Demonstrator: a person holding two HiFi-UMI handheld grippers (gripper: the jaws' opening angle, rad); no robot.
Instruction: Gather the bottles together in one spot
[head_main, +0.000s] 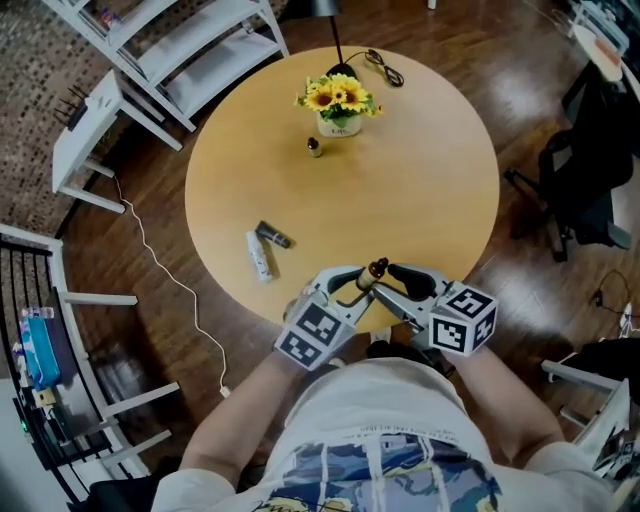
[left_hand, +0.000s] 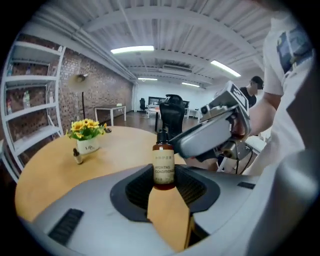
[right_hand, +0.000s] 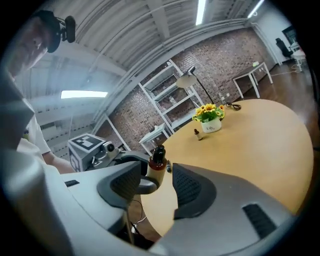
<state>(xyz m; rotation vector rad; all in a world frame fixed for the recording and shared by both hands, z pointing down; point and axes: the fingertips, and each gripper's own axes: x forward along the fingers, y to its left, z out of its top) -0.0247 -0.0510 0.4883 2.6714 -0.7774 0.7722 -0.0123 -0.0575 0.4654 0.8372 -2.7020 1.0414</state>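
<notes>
I find the left gripper (left_hand: 164, 189) clamped on 1 upright amber bottle (left_hand: 163, 165) above the table (head_main: 420, 180) near rim; right gripper (right_hand: 157, 186) released alongside.

dropper bottle (head_main: 314, 147) before flowerpot (head_main: 339, 124), on table (head_main: 420, 180)

Four bottles are counted in all. One amber bottle (head_main: 378, 269) is raised at the near edge of the desk (head_main: 430, 180), and one small dropper bottle (head_main: 314, 147) is stood upright at the far side. One white bottle (head_main: 259, 255) and one dark bottle (head_main: 272, 234) are laid close together at the near left. One pot of yellow flowers (head_main: 339, 105) and one black cable (head_main: 383, 68) are seen at the far side. Two grippers are counted, the left gripper (head_main: 352, 284) and the right gripper (head_main: 393, 282), each with two fingers. One office chair (head_main: 590, 170) is seen at the right, and one white shelf unit (head_main: 190, 45) at the far left.
</notes>
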